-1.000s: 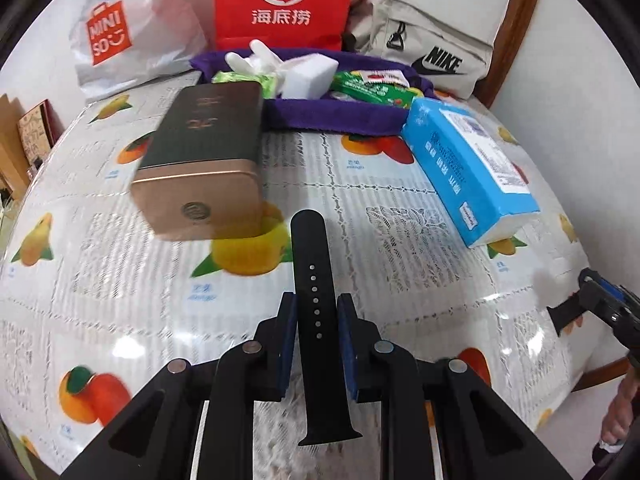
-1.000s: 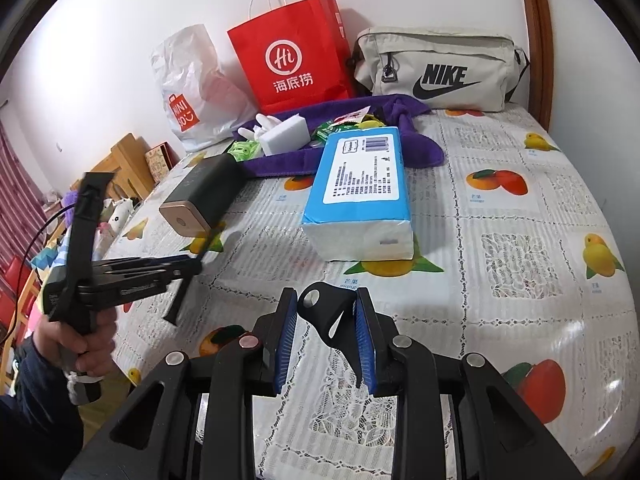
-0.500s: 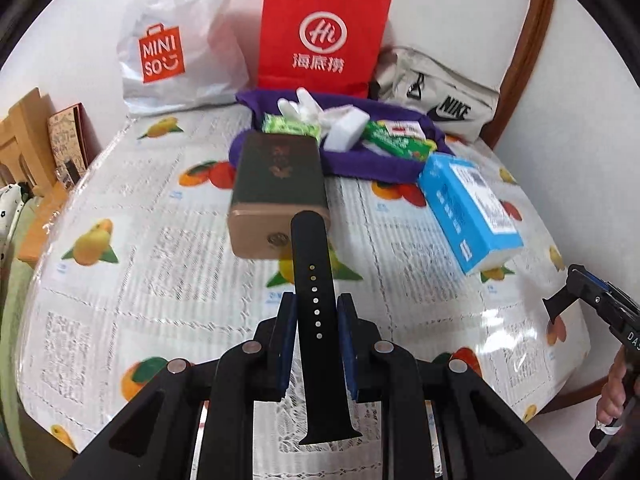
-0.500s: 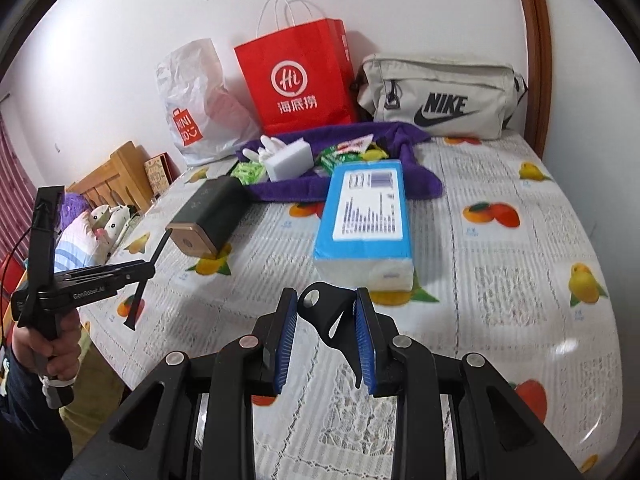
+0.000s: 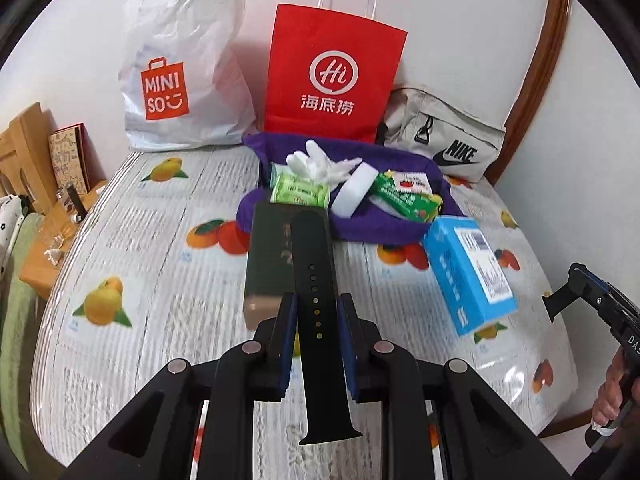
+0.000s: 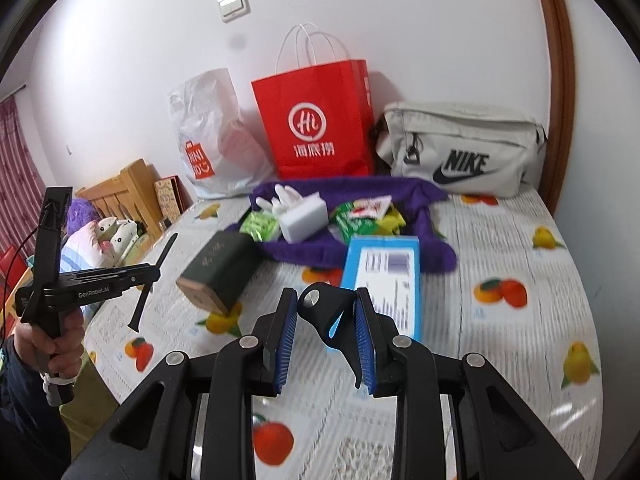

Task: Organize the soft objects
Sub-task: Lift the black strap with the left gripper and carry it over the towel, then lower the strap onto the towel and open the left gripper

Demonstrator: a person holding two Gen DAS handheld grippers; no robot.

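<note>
My left gripper (image 5: 316, 312) is shut on a black watch strap (image 5: 314, 256) with several holes and holds it above the table; the gripper (image 6: 154, 276) and the strap (image 6: 154, 276) also show in the right wrist view. My right gripper (image 6: 326, 320) is shut on a black strap piece with a stud (image 6: 326, 312); this gripper shows at the right edge of the left wrist view (image 5: 560, 304). A purple cloth (image 5: 384, 228) at the back holds white gloves (image 5: 316, 162), a white block (image 5: 354, 192) and green packets (image 5: 404, 198).
A dark box with a gold end (image 5: 270, 260) and a blue tissue pack (image 5: 468, 276) lie on the fruit-print tablecloth (image 5: 140, 280). A Miniso bag (image 5: 180, 76), red paper bag (image 5: 332, 80) and Nike bag (image 5: 444, 140) line the wall. A wooden headboard (image 6: 120, 196) stands left.
Both grippers have pulled back and up from the table, each still holding its strap piece. The box and tissue pack now look farther away.
</note>
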